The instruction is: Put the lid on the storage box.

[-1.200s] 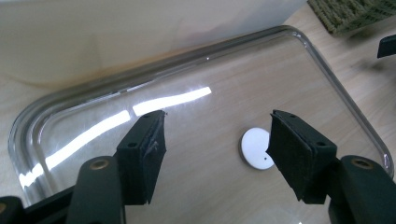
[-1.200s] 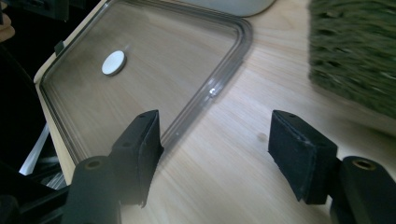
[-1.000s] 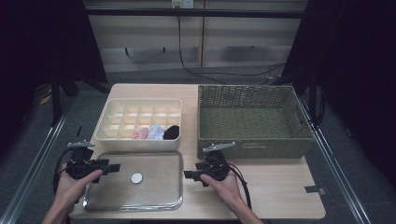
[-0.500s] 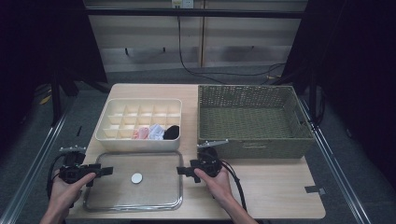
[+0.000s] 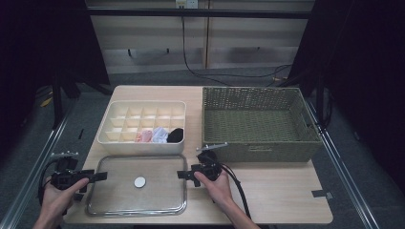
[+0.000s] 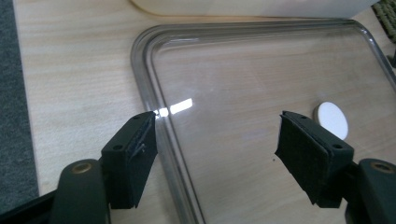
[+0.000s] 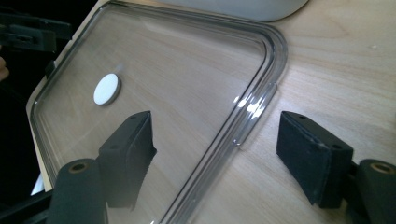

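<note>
The left gripper (image 6: 217, 149) hangs with its jaws wide apart over the left edge of a clear lid (image 6: 261, 88) lying flat on the wooden table (image 6: 74, 70). A white round knob (image 6: 332, 120) sits just beside the right jaw.

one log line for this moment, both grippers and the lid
left gripper: open, straddling lid edge | right gripper: open, straddling opposite edge | clear lid: flat on table

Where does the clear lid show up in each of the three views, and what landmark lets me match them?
High view: the clear lid lies flat at the table's near edge, in front of the divided box.
Left gripper view: the lid spans the centre and right, its rim running down between the jaws.
Right gripper view: the lid spans the left and centre.
Shared landmark: the white disc on the lid.
</note>
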